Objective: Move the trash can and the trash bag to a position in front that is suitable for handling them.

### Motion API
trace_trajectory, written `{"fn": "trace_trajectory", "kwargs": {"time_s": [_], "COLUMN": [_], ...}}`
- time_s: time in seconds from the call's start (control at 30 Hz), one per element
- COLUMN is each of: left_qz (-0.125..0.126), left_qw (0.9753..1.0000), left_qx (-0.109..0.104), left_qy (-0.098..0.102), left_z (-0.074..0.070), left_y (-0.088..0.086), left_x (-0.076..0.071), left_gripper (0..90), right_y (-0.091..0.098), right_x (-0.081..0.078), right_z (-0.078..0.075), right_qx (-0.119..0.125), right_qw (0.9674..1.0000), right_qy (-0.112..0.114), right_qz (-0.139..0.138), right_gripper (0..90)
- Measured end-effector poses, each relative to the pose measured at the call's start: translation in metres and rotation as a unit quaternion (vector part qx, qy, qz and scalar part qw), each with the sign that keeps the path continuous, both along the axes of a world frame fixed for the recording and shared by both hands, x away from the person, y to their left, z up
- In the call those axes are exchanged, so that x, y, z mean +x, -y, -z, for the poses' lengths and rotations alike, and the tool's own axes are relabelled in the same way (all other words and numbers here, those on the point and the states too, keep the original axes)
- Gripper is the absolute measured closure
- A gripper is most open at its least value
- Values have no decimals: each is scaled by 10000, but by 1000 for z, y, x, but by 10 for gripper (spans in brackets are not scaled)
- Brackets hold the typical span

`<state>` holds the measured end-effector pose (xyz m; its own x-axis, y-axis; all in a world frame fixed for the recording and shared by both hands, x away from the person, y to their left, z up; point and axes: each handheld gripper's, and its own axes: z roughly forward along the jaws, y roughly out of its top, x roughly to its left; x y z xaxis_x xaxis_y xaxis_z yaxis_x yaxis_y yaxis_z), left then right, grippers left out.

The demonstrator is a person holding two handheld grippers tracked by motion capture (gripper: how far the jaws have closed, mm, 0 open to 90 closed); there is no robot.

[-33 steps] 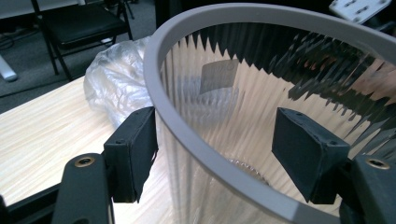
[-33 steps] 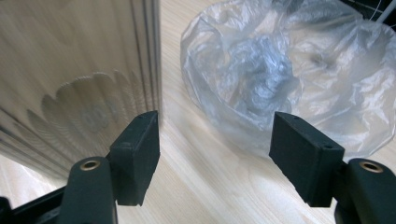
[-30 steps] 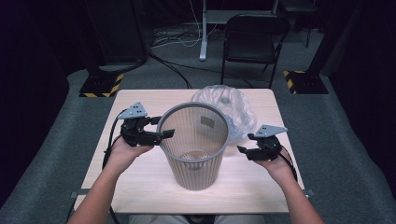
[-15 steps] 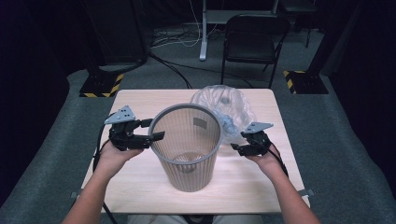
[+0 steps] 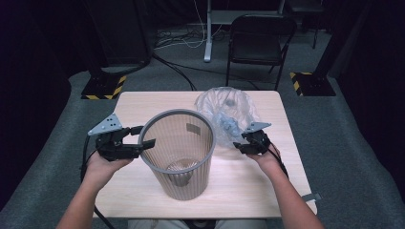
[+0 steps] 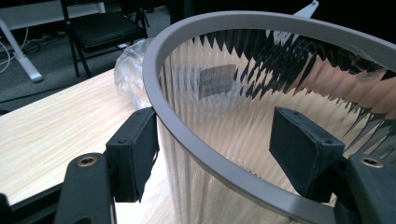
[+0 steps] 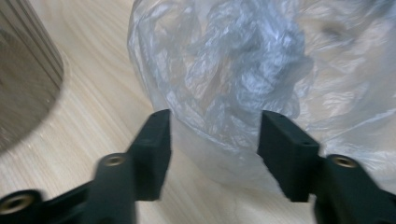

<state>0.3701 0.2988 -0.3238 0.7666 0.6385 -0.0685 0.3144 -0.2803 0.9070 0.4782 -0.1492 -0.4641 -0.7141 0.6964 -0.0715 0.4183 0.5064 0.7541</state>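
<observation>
A grey mesh wastebasket (image 5: 184,186) stands upright in the middle of the wooden table (image 5: 143,102). My left gripper (image 5: 144,136) is open at its left side. In the left gripper view the left gripper (image 6: 215,149) has one jaw outside the basket rim (image 6: 196,144) and one inside. A crumpled clear plastic bag (image 5: 224,107) lies behind the basket at the right. My right gripper (image 5: 237,145) is low at the bag's near edge. Its jaws have just been closing. In the right gripper view the right gripper (image 7: 212,140) has a fold of the bag (image 7: 233,70) between the jaws, with gaps at the pads.
A black chair (image 5: 258,43) and a desk leg with cables stand on the floor beyond the table. Yellow-and-black striped bases sit at both far corners. The table's far left and near right show bare wood.
The basket and my left gripper have shifted left and toward the person. My right gripper has moved left and down to the bag, and its jaws have narrowed.
</observation>
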Motion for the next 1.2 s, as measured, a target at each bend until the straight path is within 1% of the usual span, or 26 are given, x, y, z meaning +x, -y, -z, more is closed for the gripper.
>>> {"fn": "trace_trajectory", "kwargs": {"time_s": [0.03,0.1,0.13,0.17,0.23,0.3,0.43,0.5,0.57,0.63,0.9,1.07,1.2], "left_qz": [-8,-31,-38,-49,-61,-77,-100,-82,-68,-59,-42,-21,-41], "left_qw": [10000,10000,10000,10000,10000,10000,9999,10000,10000,10000,9999,9998,9998], "left_qx": [-14,-19,-19,-25,-39,-47,-62,-48,-49,-49,-130,-182,-218], "left_qy": [-1,8,3,7,9,13,9,13,7,9,23,11,-4], "left_z": [0,0,0,1,1,1,1,1,1,1,3,4,4], "left_y": [-2,-6,-8,-11,-15,-18,-22,-25,-27,-28,-28,-29,-29], "left_x": [-1,-4,-6,-8,-10,-12,-16,-17,-18,-18,-18,-17,-18], "left_gripper": [326,326,326,326,326,326,326,326,326,325,322,319,320], "right_y": [-1,-2,-4,-5,-7,-8,-9,-7,-4,-1,10,21,30], "right_x": [0,-1,-2,-4,-7,-10,-23,-32,-41,-50,-96,-121,-140], "right_z": [1,2,3,2,1,0,-6,-9,-11,-11,-11,-10,-11], "right_qx": [-86,-127,-161,-234,-271,-289,-305,-263,-207,-114,-159,-114,-3], "right_qw": [10000,9999,9997,9994,9990,9985,9972,9966,9962,9960,9934,9930,9931], "right_qy": [8,-25,-33,-37,-64,-127,-166,-158,-196,-251,-361,-438,-527], "right_qz": [-13,-107,-152,-242,-336,-453,-667,-760,-825,-844,-1080,-1090,-1044], "right_gripper": [542,665,712,794,851,885,893,893,890,886,889,887,887]}}
